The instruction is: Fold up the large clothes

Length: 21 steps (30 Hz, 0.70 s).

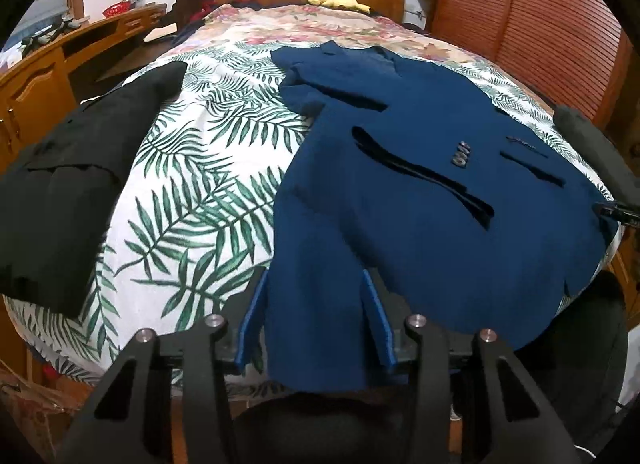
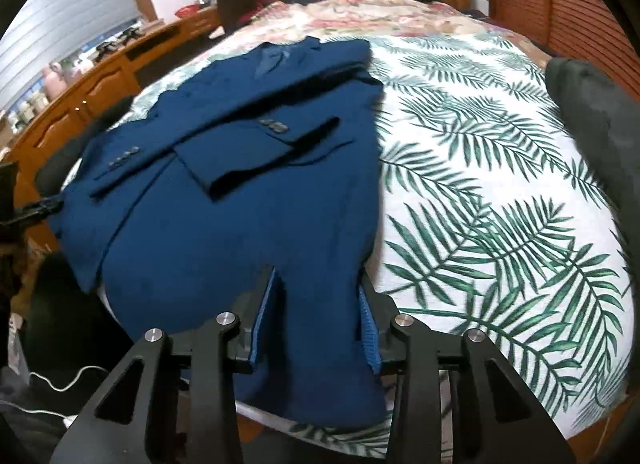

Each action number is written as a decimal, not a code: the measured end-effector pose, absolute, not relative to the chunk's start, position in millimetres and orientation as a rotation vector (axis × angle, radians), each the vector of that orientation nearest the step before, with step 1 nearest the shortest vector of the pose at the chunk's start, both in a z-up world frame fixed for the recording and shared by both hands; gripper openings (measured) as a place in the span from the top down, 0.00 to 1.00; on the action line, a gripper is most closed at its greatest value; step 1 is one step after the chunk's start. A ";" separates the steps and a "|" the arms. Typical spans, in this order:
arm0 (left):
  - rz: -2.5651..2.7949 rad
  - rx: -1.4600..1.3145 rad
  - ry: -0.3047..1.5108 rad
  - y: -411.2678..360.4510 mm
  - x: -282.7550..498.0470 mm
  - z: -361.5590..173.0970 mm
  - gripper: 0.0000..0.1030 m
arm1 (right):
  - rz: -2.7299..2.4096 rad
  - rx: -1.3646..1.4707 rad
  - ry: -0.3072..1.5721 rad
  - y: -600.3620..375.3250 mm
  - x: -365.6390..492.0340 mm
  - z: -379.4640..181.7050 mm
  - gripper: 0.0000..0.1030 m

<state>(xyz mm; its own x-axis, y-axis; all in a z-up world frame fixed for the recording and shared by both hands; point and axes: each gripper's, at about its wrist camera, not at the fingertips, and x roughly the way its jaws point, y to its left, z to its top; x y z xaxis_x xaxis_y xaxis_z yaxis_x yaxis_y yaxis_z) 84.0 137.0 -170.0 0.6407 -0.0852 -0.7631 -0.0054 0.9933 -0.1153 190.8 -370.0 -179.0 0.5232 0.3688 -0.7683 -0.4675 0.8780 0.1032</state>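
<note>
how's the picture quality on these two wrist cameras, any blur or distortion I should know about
Left wrist view: mostly sharp, the blue jacket and its cuff buttons crisp, but heavy fisheye bulges the bed and darkens the corners. Right wrist view: same warp, softer overall, with the leaf print smeared toward the right edge.

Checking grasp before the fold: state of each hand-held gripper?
Left hand-held gripper: blue jacket hem between fingers; grip cannot be told.
Right hand-held gripper: same.

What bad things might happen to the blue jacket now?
The blue jacket hangs over the bed edge, so it might slide off if pulled. Its folded sleeves could flop open when the hem lifts. The left gripper and right gripper straddle fabric that may slip out.
</note>
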 end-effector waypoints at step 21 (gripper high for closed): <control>-0.094 -0.184 0.710 132.2 67.5 -108.5 0.99 | 0.552 -0.079 0.756 -349.5 192.6 -135.3 0.97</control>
<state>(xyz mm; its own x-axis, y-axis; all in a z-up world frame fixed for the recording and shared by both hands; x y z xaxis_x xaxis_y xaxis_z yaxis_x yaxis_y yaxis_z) 67.5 132.2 -108.5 0.7549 -0.1477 -0.6390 0.0228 0.9796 -0.1995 192.6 -349.5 -135.3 0.5935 0.4468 -0.6695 -0.5020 0.8556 0.1259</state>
